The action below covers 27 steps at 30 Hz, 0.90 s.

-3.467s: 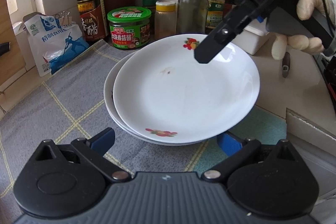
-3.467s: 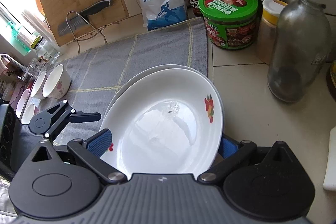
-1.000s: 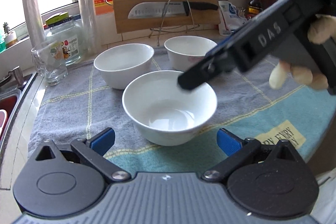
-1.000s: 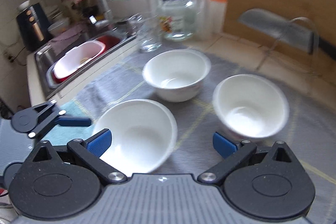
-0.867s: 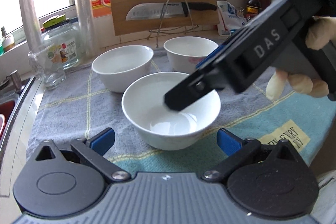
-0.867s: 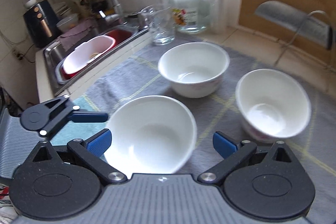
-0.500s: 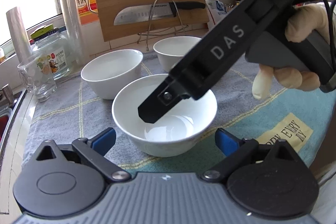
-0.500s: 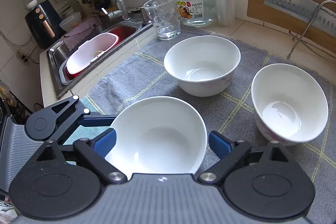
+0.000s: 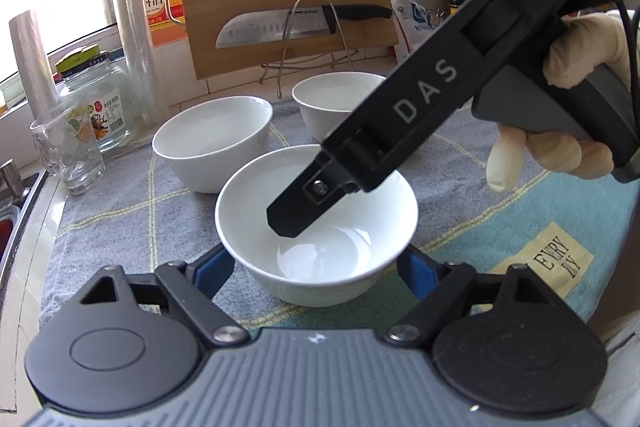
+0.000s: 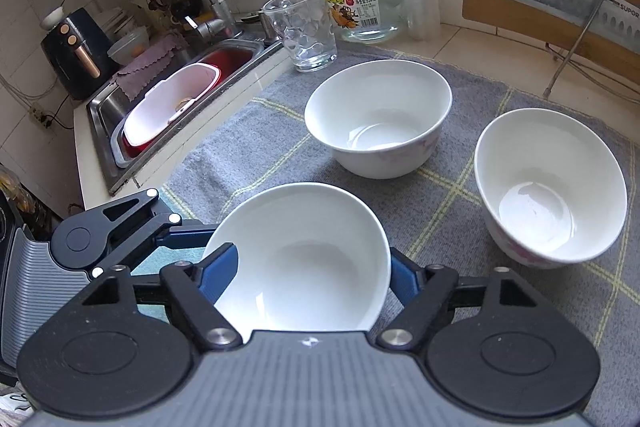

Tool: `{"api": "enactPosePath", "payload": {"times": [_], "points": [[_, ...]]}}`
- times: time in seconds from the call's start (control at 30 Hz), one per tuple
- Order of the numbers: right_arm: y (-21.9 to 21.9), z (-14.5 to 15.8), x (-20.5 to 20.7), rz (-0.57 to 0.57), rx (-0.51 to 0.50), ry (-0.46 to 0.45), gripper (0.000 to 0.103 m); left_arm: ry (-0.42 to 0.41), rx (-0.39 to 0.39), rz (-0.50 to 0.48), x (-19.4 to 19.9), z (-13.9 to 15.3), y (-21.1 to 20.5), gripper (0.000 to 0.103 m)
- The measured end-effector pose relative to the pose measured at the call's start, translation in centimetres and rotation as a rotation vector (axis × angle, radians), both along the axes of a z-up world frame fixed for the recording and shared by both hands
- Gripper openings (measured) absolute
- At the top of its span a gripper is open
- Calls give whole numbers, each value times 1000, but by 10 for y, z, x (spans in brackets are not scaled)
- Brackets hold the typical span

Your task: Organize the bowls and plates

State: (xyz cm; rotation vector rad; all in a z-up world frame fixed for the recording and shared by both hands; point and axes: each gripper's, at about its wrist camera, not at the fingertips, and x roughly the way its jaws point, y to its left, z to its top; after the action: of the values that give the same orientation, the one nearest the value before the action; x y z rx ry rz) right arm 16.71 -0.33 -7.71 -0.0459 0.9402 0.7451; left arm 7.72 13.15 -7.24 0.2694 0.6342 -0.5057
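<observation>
Right under both my cameras sits the near bowl (image 9: 316,247) on the mat (image 9: 120,211), between the spread pads of my left hand-held gripper (image 9: 316,269). My right hand-held gripper (image 10: 298,277), also spread, straddles it, one finger (image 9: 296,215) over its hollow. Farther off, two bowls (image 10: 378,119) (image 10: 550,183) stand apart on the tabletop, unstacked; I judge nesting not yet begun.

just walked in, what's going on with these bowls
A person holds a gripper in each hand over three white bowls on a grey checked cloth. Both the left gripper and the right gripper are open around the nearest bowl; neither has closed. The other two bowls sit apart behind it, unstacked.
</observation>
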Motion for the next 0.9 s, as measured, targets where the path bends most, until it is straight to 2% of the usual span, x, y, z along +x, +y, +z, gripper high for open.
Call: {"api": "enactPosePath", "payload": {"times": [0.37, 0.9], "points": [[-16, 11, -12, -40, 5, -4, 83, 21, -18, -26, -2, 14, -11, 88], [-82, 18, -37, -179, 21, -13, 84, 41, -18, -157, 0, 16, -65, 88]]}}
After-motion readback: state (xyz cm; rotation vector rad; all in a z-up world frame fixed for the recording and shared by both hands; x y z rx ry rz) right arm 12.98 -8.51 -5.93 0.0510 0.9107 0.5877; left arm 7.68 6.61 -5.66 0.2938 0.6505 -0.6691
